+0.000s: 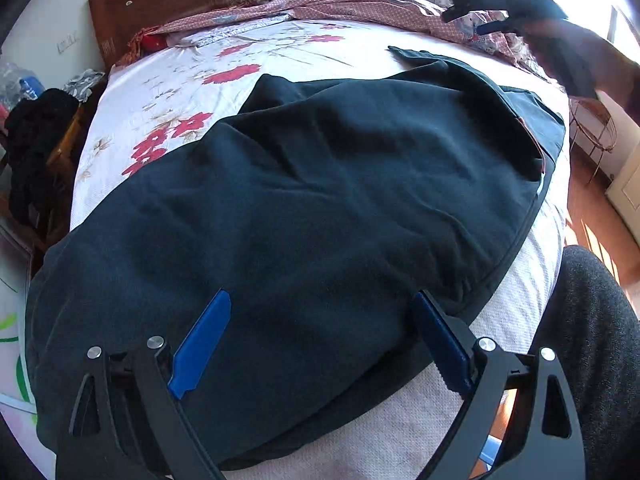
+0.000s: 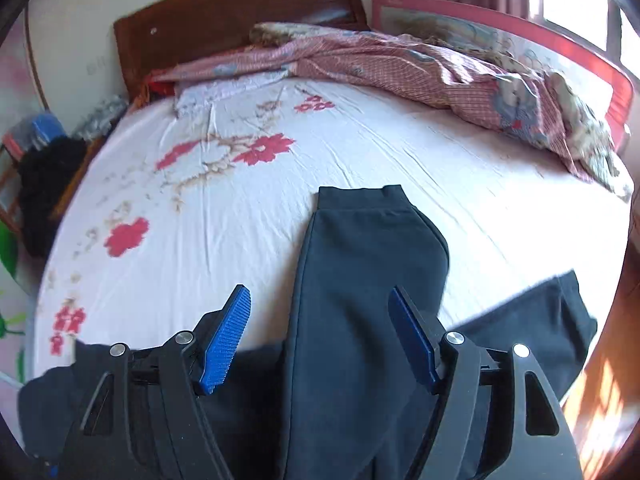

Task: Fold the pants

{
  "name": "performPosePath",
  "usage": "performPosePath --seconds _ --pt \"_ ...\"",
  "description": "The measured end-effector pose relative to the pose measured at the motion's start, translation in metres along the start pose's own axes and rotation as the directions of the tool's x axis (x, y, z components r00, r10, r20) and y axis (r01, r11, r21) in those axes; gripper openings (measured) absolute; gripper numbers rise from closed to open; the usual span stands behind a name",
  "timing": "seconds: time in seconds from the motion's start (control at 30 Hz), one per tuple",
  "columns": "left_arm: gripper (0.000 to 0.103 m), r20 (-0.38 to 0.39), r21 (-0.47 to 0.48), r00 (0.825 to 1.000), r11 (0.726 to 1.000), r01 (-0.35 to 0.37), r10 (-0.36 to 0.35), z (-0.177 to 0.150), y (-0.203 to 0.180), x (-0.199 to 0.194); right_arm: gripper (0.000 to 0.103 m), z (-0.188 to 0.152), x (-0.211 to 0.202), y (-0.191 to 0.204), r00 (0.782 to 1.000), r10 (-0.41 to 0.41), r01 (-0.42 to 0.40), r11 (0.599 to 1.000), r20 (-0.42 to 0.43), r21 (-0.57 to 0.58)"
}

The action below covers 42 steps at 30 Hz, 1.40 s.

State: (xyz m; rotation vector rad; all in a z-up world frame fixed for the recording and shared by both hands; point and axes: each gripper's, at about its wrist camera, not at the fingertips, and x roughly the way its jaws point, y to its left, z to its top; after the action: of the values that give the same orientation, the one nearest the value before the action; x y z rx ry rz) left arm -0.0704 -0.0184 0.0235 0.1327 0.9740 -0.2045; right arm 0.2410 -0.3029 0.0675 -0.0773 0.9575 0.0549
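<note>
**One pair of dark pants spread on the bed, both grippers spread wide**

One pair of pants lies on the bed, well short of the single wooden headboard; one crumpled checked quilt lies along the headboard end. Two grippers show. The left gripper hovers low over the pants' near edge, fingers apart, gripping nothing. The right gripper hangs above one pant leg, fingers also apart and empty.
</note>
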Motion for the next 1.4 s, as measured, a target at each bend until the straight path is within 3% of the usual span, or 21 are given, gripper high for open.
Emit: performPosePath --seconds 0.1,0.23,0.27,0.3,0.33,0.4,0.5,0.6,0.73,0.83,0.9,1.0,1.07,1.13,1.27,1.37,1.4 --pt "0.092 0.006 0.005 1.0 1.0 -0.006 0.006 -0.002 0.0 -0.001 0.071 0.015 0.059 0.025 0.989 -0.131 0.12 0.983 -0.072 -0.141" --pt "0.093 0.004 0.004 1.0 1.0 0.001 -0.001 0.0 0.002 0.0 0.071 0.015 0.104 0.032 0.965 -0.228 0.19 0.95 -0.132 -0.249" --pt "0.093 0.003 0.006 1.0 1.0 0.002 -0.002 0.0 0.002 0.0 0.064 0.017 0.109 0.028 0.965 -0.218 0.18 0.955 -0.148 -0.236" --pt "0.093 0.002 0.009 1.0 1.0 0.002 -0.002 0.0 0.002 0.0 0.039 0.02 0.11 0.018 0.972 -0.166 0.137 0.975 -0.164 -0.178" --pt "0.093 0.001 0.012 1.0 1.0 0.003 -0.003 0.0 0.002 0.0 0.024 0.023 0.11 0.006 0.975 -0.127 0.108 0.988 -0.183 -0.112" --pt "0.094 -0.001 0.014 1.0 1.0 0.004 -0.004 0.002 0.004 0.0 0.005 0.027 0.105 -0.012 0.982 -0.024 0.023 1.0 -0.189 -0.007" --pt "0.094 -0.003 0.022 1.0 1.0 -0.004 0.004 0.003 0.003 0.002 0.005 0.031 0.065 -0.055 0.988 0.133 -0.116 0.976 -0.084 0.183" --pt "0.094 -0.005 0.022 1.0 1.0 -0.002 0.002 0.004 0.003 0.002 0.005 0.018 0.007 -0.121 0.968 0.235 -0.251 0.9 0.087 0.356" --pt "0.095 -0.004 0.034 1.0 0.999 -0.007 0.008 0.004 0.002 0.003 0.005 -0.042 -0.056 -0.223 0.939 0.218 -0.334 0.765 0.268 0.55" --pt "0.095 -0.007 0.041 1.0 0.999 -0.01 0.01 0.005 0.001 0.003 0.005 -0.108 -0.062 -0.28 0.947 0.164 -0.311 0.689 0.277 0.655" --pt "0.095 -0.009 0.045 1.0 0.999 -0.012 0.012 0.006 0.001 0.003 0.005 -0.154 -0.04 -0.305 0.951 0.179 -0.31 0.594 0.253 0.743" --pt "0.096 -0.016 0.058 1.0 0.998 -0.018 0.019 0.006 -0.001 0.004 0.005 -0.205 -0.012 -0.314 0.957 0.173 -0.29 0.503 0.234 0.814" --pt "0.096 -0.019 0.063 1.0 0.998 -0.023 0.024 0.006 -0.002 0.004 0.005 -0.217 -0.012 -0.311 0.941 0.166 -0.338 0.464 0.295 0.819" --pt "0.096 -0.018 0.063 1.0 0.998 -0.024 0.025 0.006 -0.002 0.004 0.005 -0.215 -0.023 -0.305 0.938 0.134 -0.343 0.479 0.318 0.808" --pt "0.096 -0.017 0.068 0.999 0.997 -0.031 0.033 0.007 -0.003 0.005 0.005 -0.204 -0.056 -0.297 0.941 0.065 -0.304 0.593 0.332 0.746" --pt "0.097 -0.015 0.079 0.999 0.996 -0.039 0.04 0.006 -0.004 0.006 0.005 -0.213 -0.06 -0.3 0.948 0.046 -0.281 0.589 0.316 0.757" --pt "0.097 -0.016 0.081 0.999 0.996 -0.039 0.041 0.007 -0.004 0.006 0.005 -0.219 -0.056 -0.303 0.954 0.036 -0.265 0.572 0.299 0.776"
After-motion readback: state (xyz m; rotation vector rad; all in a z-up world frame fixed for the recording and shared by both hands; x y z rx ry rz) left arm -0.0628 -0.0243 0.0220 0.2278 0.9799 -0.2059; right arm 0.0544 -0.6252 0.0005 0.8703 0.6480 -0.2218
